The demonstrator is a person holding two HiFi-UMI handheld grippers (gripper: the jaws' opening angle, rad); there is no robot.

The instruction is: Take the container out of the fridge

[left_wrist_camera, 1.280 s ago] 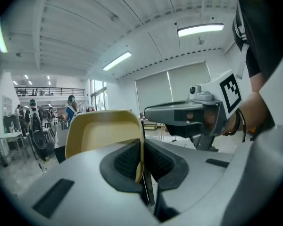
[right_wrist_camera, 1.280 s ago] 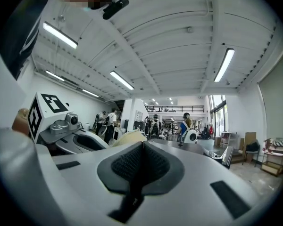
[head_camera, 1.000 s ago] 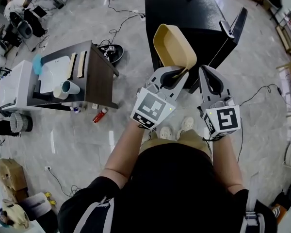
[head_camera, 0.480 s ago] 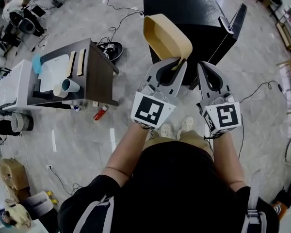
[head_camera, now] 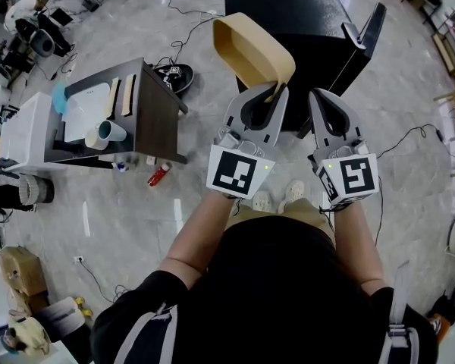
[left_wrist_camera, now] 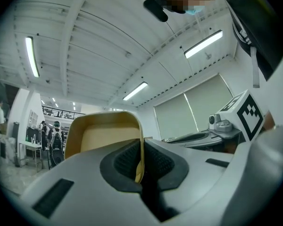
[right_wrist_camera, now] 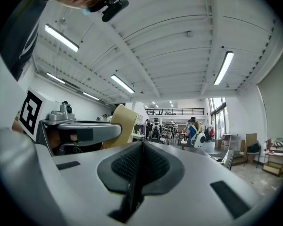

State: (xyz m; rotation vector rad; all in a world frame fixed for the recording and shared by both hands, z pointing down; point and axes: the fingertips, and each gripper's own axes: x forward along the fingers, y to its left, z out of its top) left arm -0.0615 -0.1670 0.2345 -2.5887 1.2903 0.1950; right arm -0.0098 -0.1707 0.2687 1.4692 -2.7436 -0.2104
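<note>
A tan rectangular container point(head_camera: 252, 52) is held up in the air, tilted, in front of the black fridge point(head_camera: 292, 21). My left gripper point(head_camera: 268, 97) is shut on the container's near rim; in the left gripper view the thin rim of the container point(left_wrist_camera: 104, 135) runs down between the closed pads. My right gripper point(head_camera: 324, 105) hangs just to the right of it, jaws pressed together with nothing held, which the right gripper view point(right_wrist_camera: 141, 149) confirms. The fridge door point(head_camera: 364, 44) stands open at the right.
A dark low table point(head_camera: 125, 112) at the left carries a white board, a pale cup point(head_camera: 106, 134) lying on its side and wooden strips. A red can point(head_camera: 158, 176) and cables lie on the marble floor. People stand far off in the hall.
My left gripper has lifted the container higher and a little to the left, tilting it further. The right gripper has stayed almost in place.
</note>
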